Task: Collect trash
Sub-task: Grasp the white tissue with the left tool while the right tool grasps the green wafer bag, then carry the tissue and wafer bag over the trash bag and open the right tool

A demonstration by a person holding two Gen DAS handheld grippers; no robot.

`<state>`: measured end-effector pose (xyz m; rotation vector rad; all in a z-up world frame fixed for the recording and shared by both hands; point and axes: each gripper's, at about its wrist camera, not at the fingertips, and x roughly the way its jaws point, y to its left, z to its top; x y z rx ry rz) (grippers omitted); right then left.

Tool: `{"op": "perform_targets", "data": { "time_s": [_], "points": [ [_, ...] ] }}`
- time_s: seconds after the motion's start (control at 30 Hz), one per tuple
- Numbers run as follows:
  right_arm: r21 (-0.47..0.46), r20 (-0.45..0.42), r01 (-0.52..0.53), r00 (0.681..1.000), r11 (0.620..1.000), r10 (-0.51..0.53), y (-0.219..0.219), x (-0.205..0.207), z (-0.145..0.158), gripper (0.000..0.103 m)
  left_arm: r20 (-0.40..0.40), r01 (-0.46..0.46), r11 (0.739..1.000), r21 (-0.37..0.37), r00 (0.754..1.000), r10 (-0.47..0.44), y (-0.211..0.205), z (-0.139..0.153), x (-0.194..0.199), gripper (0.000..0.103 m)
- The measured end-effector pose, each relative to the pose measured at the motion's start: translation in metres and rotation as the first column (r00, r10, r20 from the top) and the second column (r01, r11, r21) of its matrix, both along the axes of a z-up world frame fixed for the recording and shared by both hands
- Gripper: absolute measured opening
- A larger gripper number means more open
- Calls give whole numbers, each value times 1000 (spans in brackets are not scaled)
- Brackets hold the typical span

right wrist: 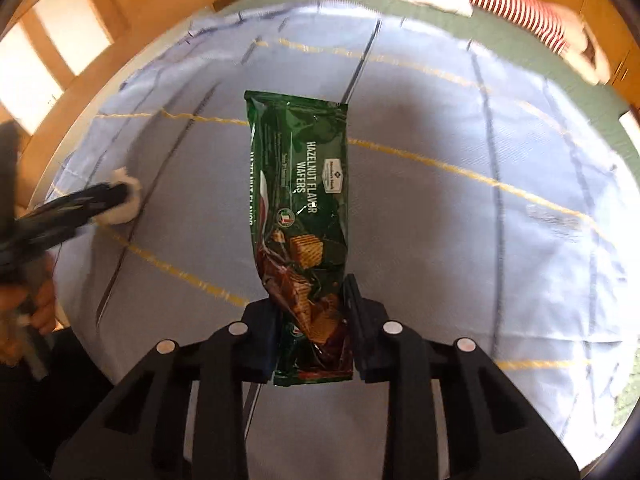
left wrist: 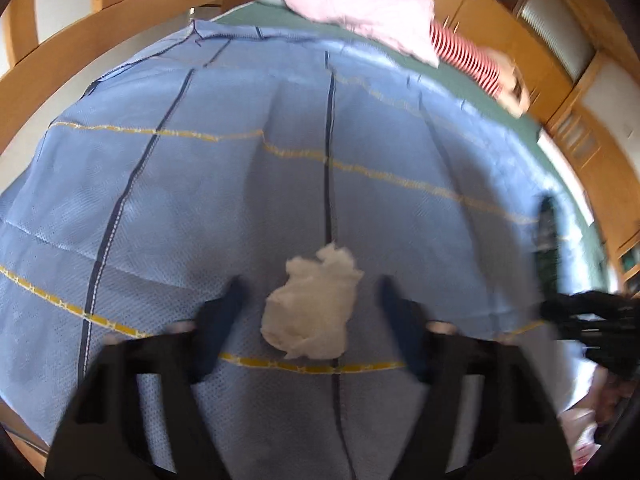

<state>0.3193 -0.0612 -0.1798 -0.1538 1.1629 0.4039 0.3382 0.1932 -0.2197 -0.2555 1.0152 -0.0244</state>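
In the left wrist view, the left gripper fills the lower part of the frame with its jaws spread wide. Between the two fingers, touching neither, a crumpled white tissue lies on a blue bedcover crossed by dark and yellow lines. The tissue sits in the lower centre of the frame, just above one yellow line and beside a dark vertical stripe.

In the right wrist view, the right gripper is clamped on the lower end of a green wafer wrapper, printed "HAZELNUT FLAVOR WAFERS". The wrapper stands up the centre of the frame, its far end free above the bedcover. At the left edge of this view the other gripper shows as a dark blur against the tissue.

At the top of the left wrist view, a pink pillow lies on a green sheet, with a red-and-white striped cloth to its right. Wooden cabinets curve along the upper right edge. No bin or bag for the trash shows clearly in either view; a pale blurred shape at the lower right corner of the left wrist view cannot be identified.
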Motion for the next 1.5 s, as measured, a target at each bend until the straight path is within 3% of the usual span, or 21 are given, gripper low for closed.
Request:
{"op": "perform_targets", "data": {
  "time_s": [0.17, 0.3, 0.4, 0.63, 0.9, 1.3, 1.5],
  "points": [
    [33, 91, 27, 995, 999, -30, -11, -34, 35, 30, 9, 0, 997, 84, 1000, -1, -9, -6, -3, 33],
    [14, 173, 75, 982, 997, -76, -31, -73, 56, 30, 132, -1, 985, 174, 991, -22, -20, 36, -40, 33],
    [30, 225, 121, 966, 992, -125, -51, -102, 69, 30, 236, -34, 965, 260, 971, -29, -36, 80, -81, 33],
    [81, 278, 193, 938, 978, -208, -89, -171, 92, 30, 397, -100, 975, 201, 918, 12, -74, 161, -180, 33],
    [144, 354, 223, 898, 964, -260, -117, -246, 120, 30, 497, -49, 968, 247, 864, -83, -131, 213, -261, 34],
    [177, 368, 278, 871, 944, -325, -158, -302, 127, 30, 487, 98, 962, 254, 846, -215, -191, 219, -311, 34],
    [140, 324, 326, 877, 935, -354, -174, -315, 105, 30, 477, 167, 952, 257, 835, -275, -212, 215, -313, 34]
  ]
}}
